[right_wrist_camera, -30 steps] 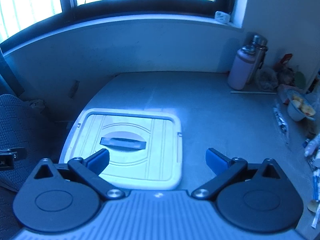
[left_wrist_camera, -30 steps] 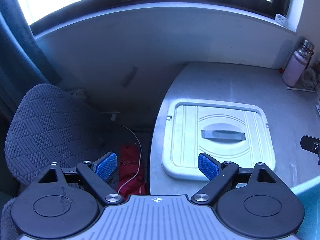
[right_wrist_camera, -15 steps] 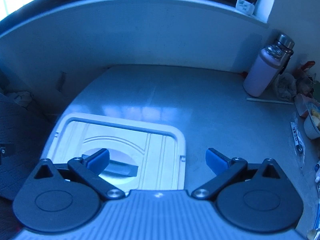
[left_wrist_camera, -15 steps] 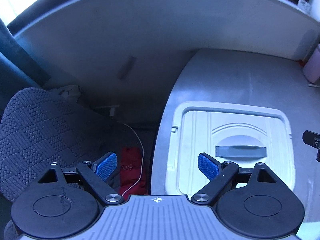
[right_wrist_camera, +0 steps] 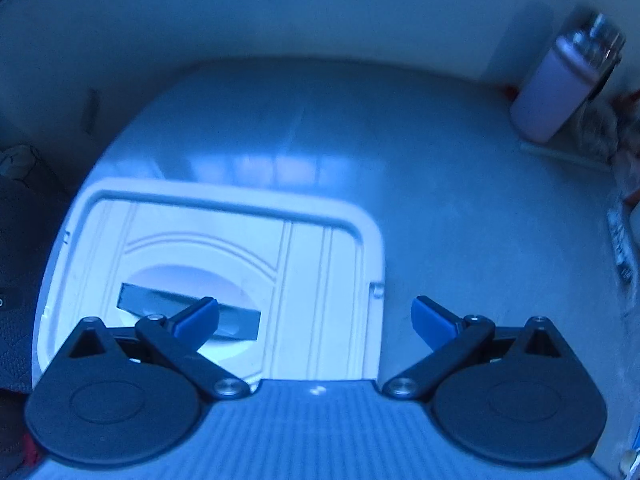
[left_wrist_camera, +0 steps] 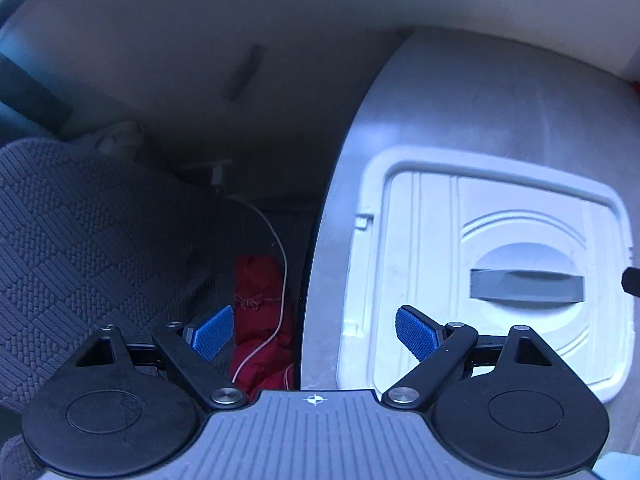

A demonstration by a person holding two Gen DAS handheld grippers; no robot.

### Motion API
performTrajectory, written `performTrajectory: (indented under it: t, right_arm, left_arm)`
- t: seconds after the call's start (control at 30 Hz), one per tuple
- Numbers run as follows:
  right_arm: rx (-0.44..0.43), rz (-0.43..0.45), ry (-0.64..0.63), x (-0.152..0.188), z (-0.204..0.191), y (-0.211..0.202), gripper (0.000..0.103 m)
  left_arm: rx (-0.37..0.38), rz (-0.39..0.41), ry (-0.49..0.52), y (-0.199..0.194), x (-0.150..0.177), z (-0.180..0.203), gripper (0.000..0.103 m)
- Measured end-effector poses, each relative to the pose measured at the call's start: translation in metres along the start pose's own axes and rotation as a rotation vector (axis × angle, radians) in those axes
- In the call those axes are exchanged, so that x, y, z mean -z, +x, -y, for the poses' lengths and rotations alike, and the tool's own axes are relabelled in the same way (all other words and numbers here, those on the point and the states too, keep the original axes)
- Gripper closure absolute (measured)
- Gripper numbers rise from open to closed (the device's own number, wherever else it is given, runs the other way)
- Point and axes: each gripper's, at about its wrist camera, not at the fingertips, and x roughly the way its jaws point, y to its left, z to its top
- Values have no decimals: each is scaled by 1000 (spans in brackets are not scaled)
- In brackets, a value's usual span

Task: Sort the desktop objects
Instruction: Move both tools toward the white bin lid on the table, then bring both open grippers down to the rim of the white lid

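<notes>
Your left gripper [left_wrist_camera: 314,332] is spread wide with nothing between its blue pads [left_wrist_camera: 416,334]; it hangs over the left edge of the desk [left_wrist_camera: 460,112], one finger above the floor gap, the other above the left rim of the white box lid [left_wrist_camera: 420,248]. Your right gripper [right_wrist_camera: 314,318] is just as wide apart and empty, with its left finger over the lid's grey handle [right_wrist_camera: 160,302] and its right finger over bare desk beside the lid's right edge.

The lid lies flat near the front left corner of the desk, handle up.

Only the left view shows you the grey woven chair [left_wrist_camera: 80,248], the red cloth [left_wrist_camera: 260,320] on the floor beside the desk and the white cable [left_wrist_camera: 280,280] running over it. Only the right view shows the pink bottle [right_wrist_camera: 556,88] standing at the back right corner and a blurred clutter of small items [right_wrist_camera: 620,240] along the right edge; these are too smeared to name.
</notes>
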Motion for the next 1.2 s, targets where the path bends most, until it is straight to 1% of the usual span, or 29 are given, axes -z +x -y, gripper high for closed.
performTrajectory:
  t: [0.1, 0.23, 0.4, 0.53, 0.67, 0.8, 1.07, 1.2]
  right_arm:
    - [-15, -64, 23, 0, 3, 16, 0]
    - [-32, -126, 44, 1, 3, 34, 0]
    - [-24, -175, 74, 3, 5, 50, 0]
    - [-71, -240, 116, 7, 6, 61, 0]
    - [-50, -224, 108, 9, -2, 59, 0]
    - [-53, -223, 82, 10, -9, 56, 0]
    - [-67, -230, 22, 11, -30, 51, 0]
    - [-88, -231, -18, 11, -41, 48, 0]
  left_arm:
    - [8, -30, -10, 13, -2, -1, 13]
    - [12, -42, -5, 28, -5, 0, 13]
    - [25, -73, -17, 47, -5, 3, 13]
    - [24, -79, -18, 55, -3, 4, 13]
    - [29, -72, -26, 58, -2, 0, 13]
    - [40, -67, -54, 61, 1, -7, 13]
    - [41, -59, -103, 62, 7, -24, 13]
    - [24, -52, -115, 63, 9, -33, 13]
